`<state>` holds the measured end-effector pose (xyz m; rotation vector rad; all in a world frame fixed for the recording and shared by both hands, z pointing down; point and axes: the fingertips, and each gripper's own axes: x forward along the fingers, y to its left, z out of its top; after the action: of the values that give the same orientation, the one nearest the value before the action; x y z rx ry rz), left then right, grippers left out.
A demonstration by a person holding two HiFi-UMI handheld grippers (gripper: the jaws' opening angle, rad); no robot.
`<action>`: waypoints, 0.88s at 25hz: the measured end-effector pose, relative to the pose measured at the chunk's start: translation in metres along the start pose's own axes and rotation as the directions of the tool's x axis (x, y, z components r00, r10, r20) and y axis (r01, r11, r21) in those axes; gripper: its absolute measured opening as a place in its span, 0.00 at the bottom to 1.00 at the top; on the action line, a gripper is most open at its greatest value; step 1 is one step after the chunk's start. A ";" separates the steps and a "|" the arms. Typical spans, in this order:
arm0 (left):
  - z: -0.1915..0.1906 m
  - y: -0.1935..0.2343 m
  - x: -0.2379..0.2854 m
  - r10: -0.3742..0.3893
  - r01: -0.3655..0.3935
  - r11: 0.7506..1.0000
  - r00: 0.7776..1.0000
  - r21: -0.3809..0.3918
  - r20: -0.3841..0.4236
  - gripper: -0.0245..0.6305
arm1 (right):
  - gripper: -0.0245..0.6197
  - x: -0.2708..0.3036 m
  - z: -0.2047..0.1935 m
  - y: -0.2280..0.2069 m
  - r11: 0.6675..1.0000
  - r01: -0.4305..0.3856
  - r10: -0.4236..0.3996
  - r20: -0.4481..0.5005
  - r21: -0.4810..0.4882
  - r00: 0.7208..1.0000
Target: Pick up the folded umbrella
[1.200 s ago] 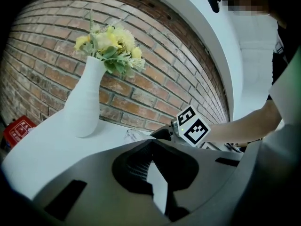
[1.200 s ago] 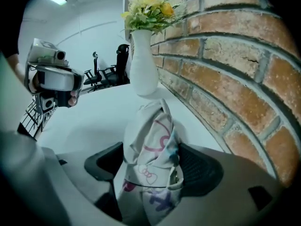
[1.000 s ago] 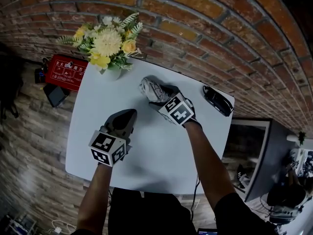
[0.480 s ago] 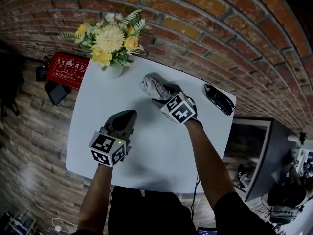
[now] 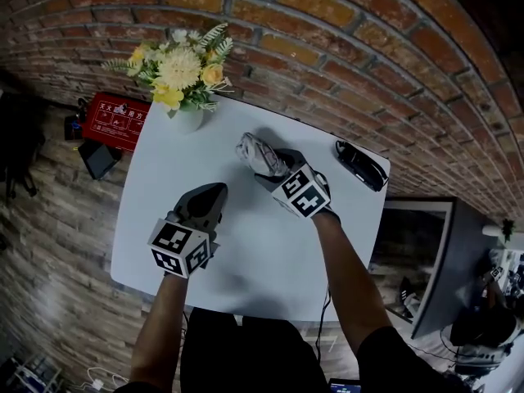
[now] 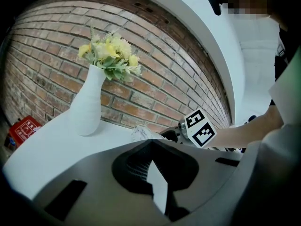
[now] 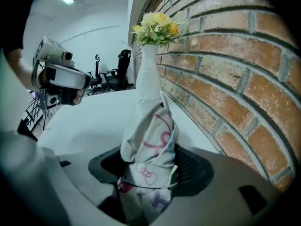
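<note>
The folded umbrella (image 5: 257,155), pale grey cloth with pink print, sits at the back middle of the white table (image 5: 262,256). My right gripper (image 5: 274,169) is shut on its near end, and the pads press the cloth on both sides. In the right gripper view the umbrella (image 7: 151,131) stands up between the jaws of that gripper (image 7: 150,172), its far end pointing at the vase. My left gripper (image 5: 213,193) rests over the table's left middle, apart from the umbrella, jaws together with nothing in them (image 6: 151,146).
A white vase of yellow flowers (image 5: 185,76) stands at the table's back left corner. A black object (image 5: 360,166) lies at the back right. A brick wall (image 5: 344,47) runs behind the table. A red box (image 5: 115,119) sits on the floor to the left.
The right gripper's jaws have closed onto the umbrella, and it has drawn back and up a little with it. The left gripper has stayed where it was.
</note>
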<state>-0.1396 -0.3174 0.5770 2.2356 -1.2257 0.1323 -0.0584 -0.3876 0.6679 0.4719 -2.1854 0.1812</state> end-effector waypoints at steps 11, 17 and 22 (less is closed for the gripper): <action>0.012 -0.054 -0.018 0.006 -0.007 0.999 1.000 0.033 0.030 0.06 | 0.50 -0.076 0.013 0.019 0.999 0.025 -0.029 0.148 0.030 0.989; 0.015 -0.094 -0.036 0.019 -0.022 0.998 0.999 0.057 0.050 0.06 | 0.50 -0.124 0.011 0.032 0.997 0.033 -0.048 0.232 0.067 0.972; 0.016 -0.132 -0.052 0.030 -0.037 0.996 0.997 0.085 0.074 0.06 | 0.50 -0.163 0.005 0.046 0.996 0.036 -0.059 0.293 0.084 0.954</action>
<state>-0.0665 -0.2336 0.4871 2.3128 -1.3198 0.1201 0.0099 -0.3033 0.5376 0.6292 -2.4629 0.1797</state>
